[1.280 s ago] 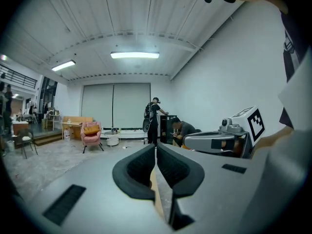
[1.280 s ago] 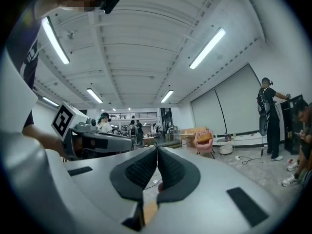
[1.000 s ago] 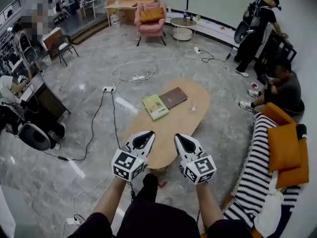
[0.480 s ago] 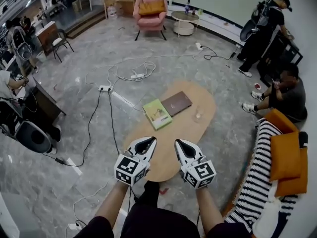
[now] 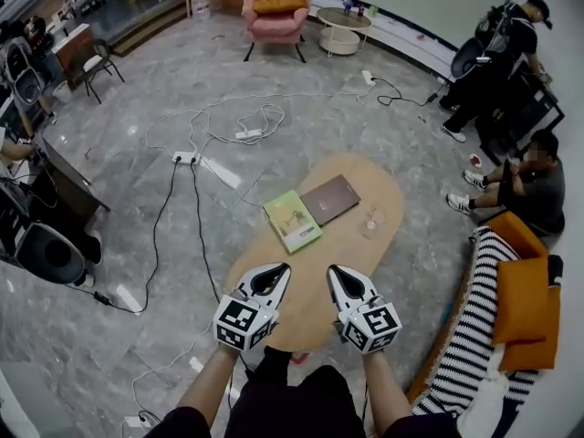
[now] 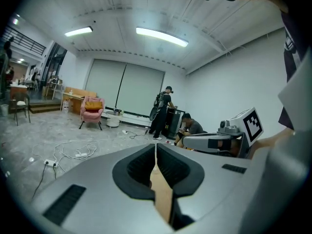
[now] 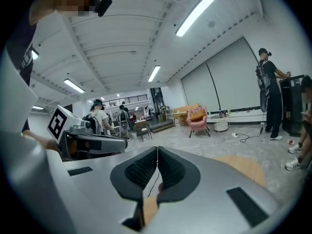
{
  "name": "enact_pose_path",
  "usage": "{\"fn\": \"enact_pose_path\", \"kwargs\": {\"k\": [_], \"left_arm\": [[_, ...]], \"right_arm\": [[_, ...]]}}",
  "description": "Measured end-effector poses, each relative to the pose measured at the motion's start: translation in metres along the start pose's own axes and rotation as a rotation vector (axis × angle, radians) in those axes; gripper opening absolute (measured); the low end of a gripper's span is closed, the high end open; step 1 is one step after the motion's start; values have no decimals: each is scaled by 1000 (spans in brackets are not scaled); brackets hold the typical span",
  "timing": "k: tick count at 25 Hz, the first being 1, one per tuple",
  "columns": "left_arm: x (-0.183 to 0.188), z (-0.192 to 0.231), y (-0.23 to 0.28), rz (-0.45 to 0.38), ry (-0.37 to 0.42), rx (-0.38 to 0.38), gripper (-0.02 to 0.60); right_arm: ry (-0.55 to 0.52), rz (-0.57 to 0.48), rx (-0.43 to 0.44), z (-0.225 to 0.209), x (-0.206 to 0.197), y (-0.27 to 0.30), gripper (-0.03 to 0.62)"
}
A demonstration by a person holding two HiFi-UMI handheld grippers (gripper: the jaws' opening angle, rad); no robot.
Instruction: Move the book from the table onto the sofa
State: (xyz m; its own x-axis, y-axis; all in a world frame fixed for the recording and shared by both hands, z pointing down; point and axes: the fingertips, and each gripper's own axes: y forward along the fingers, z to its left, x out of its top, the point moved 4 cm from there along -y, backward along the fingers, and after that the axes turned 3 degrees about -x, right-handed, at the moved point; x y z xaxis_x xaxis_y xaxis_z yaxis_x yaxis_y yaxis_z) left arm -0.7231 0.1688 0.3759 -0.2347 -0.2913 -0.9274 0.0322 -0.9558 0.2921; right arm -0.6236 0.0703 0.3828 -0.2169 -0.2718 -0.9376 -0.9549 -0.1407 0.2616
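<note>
A green-covered book (image 5: 292,220) lies on the oval wooden table (image 5: 365,258), beside a brown book (image 5: 330,198). My left gripper (image 5: 279,272) and right gripper (image 5: 336,274) hover side by side over the table's near end, both shut and empty, short of the books. In the left gripper view the jaws (image 6: 155,147) meet tip to tip; the right gripper view shows the same for the right jaws (image 7: 157,150). The sofa (image 5: 467,336), draped with a striped throw and orange cushions (image 5: 522,290), stands at the right.
A small glass (image 5: 370,217) stands on the table right of the books. Cables and power strips (image 5: 187,158) trail over the floor to the left. One person sits by the sofa's far end (image 5: 534,185), another stands beyond (image 5: 502,48). A pink armchair (image 5: 274,7) is far off.
The view has advanced toward the table; both shut grippers now sit over its near end, with the books closer to them than before.
</note>
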Motion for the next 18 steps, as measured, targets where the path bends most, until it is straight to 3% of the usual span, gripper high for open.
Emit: {"fn": "enact_pose_path", "kwargs": {"k": [7,18], "left_arm": [[-15,34,38,29,-51,34,25],[-36,78,127,43,-156,196,25]], "right_arm": [[23,56,20,-44,-15,44,25],[63,141,137,-151,-36,102,25]]}}
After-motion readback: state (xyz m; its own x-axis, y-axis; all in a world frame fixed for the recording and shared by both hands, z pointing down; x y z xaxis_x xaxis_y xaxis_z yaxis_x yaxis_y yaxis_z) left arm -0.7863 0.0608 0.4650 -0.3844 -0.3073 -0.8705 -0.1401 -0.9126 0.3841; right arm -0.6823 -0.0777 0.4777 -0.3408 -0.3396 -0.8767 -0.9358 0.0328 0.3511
